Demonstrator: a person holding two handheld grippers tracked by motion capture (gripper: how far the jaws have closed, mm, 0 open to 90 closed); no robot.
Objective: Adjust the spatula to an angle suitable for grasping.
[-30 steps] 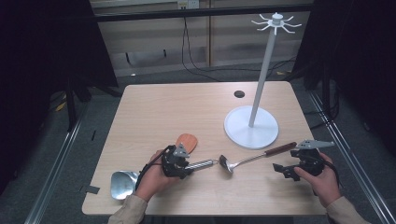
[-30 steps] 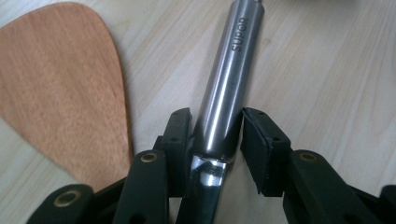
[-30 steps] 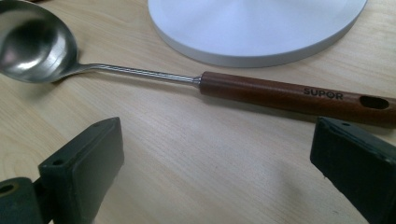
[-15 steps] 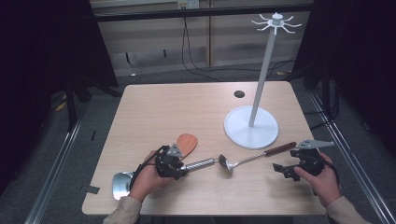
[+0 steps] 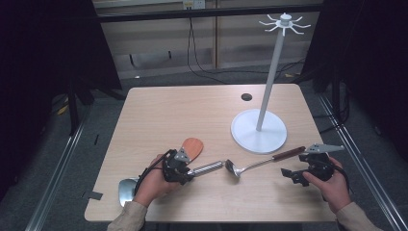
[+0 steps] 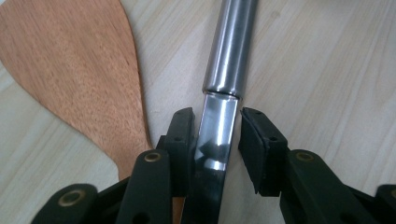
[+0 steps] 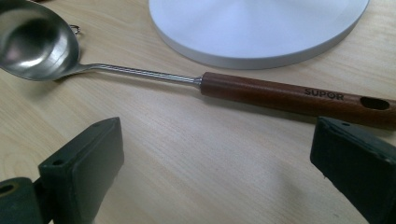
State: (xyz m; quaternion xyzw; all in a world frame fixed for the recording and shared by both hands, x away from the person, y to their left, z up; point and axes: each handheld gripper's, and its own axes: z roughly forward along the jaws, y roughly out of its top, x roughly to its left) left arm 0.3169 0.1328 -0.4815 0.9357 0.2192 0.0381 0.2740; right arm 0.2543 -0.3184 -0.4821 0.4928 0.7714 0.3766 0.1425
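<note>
- The left gripper [image 5: 185, 169] sat low on the table, its jaws around the flat steel neck of the metal spatula [image 6: 219, 121]. One pad touched it; whether it was squeezed tight was hard to tell.
- The hand hid part of the spatula.
- The right gripper [image 7: 219, 168] was wide open, holding nothing, near the ladle [image 7: 261, 91].
- The wooden table [image 5: 192, 110] stood in a dark room.

Left gripper [image 5: 185, 172] low near the table's front edge, jaws narrow with one pad off; right gripper [image 5: 293, 175] jaws wide apart, level.

Steel-handled utensil [image 6: 219, 121] flat on table [image 5: 192, 106]
</note>
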